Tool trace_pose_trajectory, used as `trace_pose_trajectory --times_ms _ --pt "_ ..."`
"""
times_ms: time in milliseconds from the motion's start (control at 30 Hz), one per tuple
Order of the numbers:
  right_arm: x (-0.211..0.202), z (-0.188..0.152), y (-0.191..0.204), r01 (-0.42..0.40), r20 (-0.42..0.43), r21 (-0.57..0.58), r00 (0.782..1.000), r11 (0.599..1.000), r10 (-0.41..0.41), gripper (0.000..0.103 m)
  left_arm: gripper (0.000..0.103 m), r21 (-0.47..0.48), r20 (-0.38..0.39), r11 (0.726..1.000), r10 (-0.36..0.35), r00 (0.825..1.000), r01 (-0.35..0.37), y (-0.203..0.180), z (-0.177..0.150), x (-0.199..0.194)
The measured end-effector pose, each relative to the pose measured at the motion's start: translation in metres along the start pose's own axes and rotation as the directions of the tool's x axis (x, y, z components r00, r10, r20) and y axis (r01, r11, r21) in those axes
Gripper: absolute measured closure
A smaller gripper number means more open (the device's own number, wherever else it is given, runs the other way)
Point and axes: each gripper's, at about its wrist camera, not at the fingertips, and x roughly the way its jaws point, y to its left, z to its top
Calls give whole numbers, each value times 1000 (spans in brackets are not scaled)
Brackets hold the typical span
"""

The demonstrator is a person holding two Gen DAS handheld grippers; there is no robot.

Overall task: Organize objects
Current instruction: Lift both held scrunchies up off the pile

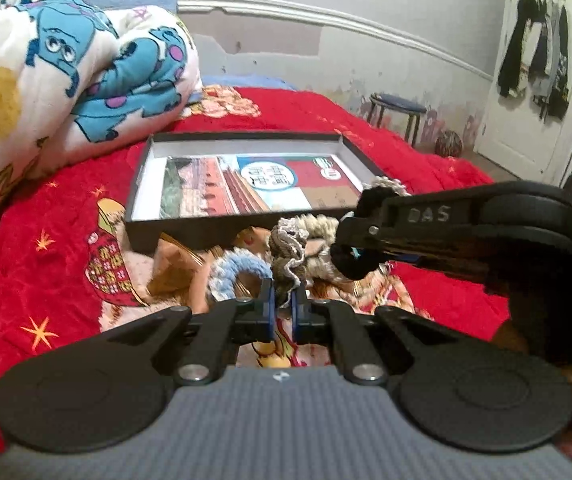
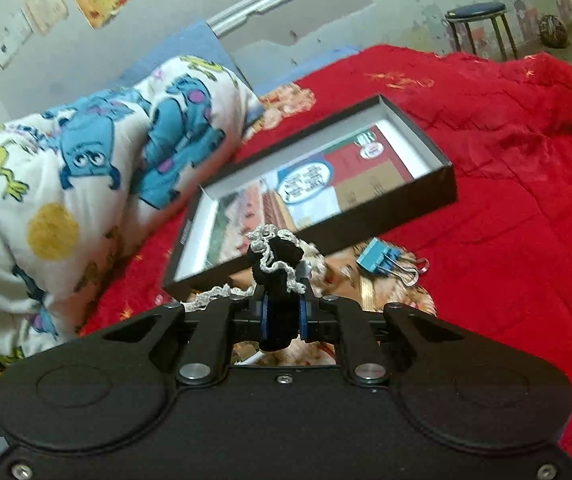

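Note:
My left gripper (image 1: pixel 281 306) is shut on a grey crocheted scrunchie (image 1: pixel 288 250), held just above the red bedspread. A light blue scrunchie (image 1: pixel 237 270) and a beige one (image 1: pixel 320 222) lie beside it. An open black box (image 1: pixel 245 220) with a printed card inside sits just behind them; it also shows in the right wrist view (image 2: pixel 402 210). My right gripper (image 2: pixel 283 312) is shut on a black scrunchie with white lace trim (image 2: pixel 275 264), held in front of the box's near edge. The right gripper also shows in the left wrist view (image 1: pixel 356 236), coming in from the right.
A rolled cartoon-print blanket (image 1: pixel 65 76) lies left of the box. Blue binder clips (image 2: pixel 382 262) lie on the bedspread (image 2: pixel 506 184) right of the box. A stool (image 1: pixel 396 114) and a door hung with clothes (image 1: pixel 538 60) stand beyond the bed.

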Motion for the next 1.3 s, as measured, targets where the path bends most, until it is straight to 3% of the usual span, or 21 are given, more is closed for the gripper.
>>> trace_pose_trajectory --times_ms 300,500,800,1000,1133,1300 --pt "-11 10 7 -95 95 -10 991 995 96 89 93 5 96 1000 -7 995 7 12 19 -16" --pt "-13 23 8 -178 142 -40 973 983 182 89 93 -7 182 1000 7 983 -6 35 57 -33" --pt "-3 52 12 -231 171 -60 956 971 238 90 93 -20 331 997 76 940 -73 72 117 -44" --pt "33 64 23 -223 153 -85 960 971 234 90 93 -59 316 997 61 947 -44 92 125 -16" --pt "67 70 27 -218 137 -90 964 972 229 90 93 -44 280 999 -2 960 15 99 117 14" --pt "112 71 15 -228 111 -2 968 974 227 89 92 1 242 997 -77 967 79 100 110 39"
